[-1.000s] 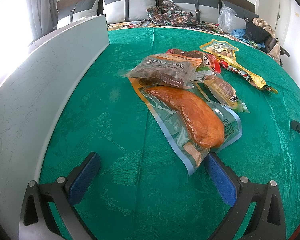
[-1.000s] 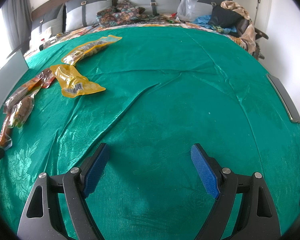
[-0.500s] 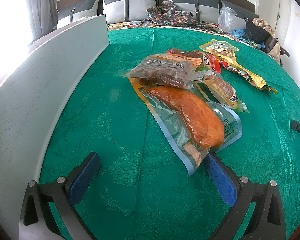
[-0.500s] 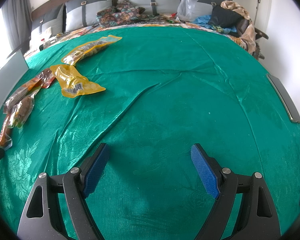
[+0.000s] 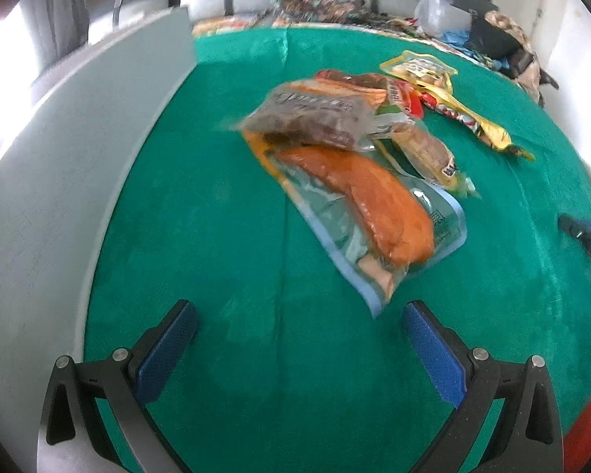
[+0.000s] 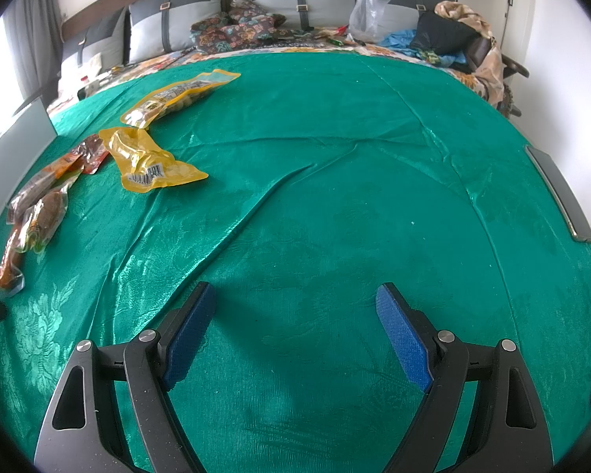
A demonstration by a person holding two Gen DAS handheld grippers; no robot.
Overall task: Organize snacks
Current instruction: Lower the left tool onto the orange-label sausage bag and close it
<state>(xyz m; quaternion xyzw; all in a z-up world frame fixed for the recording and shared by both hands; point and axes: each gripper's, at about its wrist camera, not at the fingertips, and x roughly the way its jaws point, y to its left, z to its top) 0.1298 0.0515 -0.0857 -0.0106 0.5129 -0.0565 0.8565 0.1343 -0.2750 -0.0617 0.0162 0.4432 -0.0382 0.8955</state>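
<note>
Now the left tongs [image 5: 299, 339] have shifted and tilted slightly since a second ago, blurring the left wrist view; they remain released and empty, suggesting an approach is starting. Just beyond them lies the orange snack pouch [image 5: 370, 213], near end of a pile on the green cloth [image 5: 216, 236]. Right tongs [image 6: 295, 331] stay released over bare cloth. No container is visible; a grey board [image 5: 78, 138] stands at left.

Motion-blurred snack pile [image 5: 346, 146] in the left wrist view, package print unreadable, orange sausage pack [image 6: 10, 264] edge-cropped.
</note>
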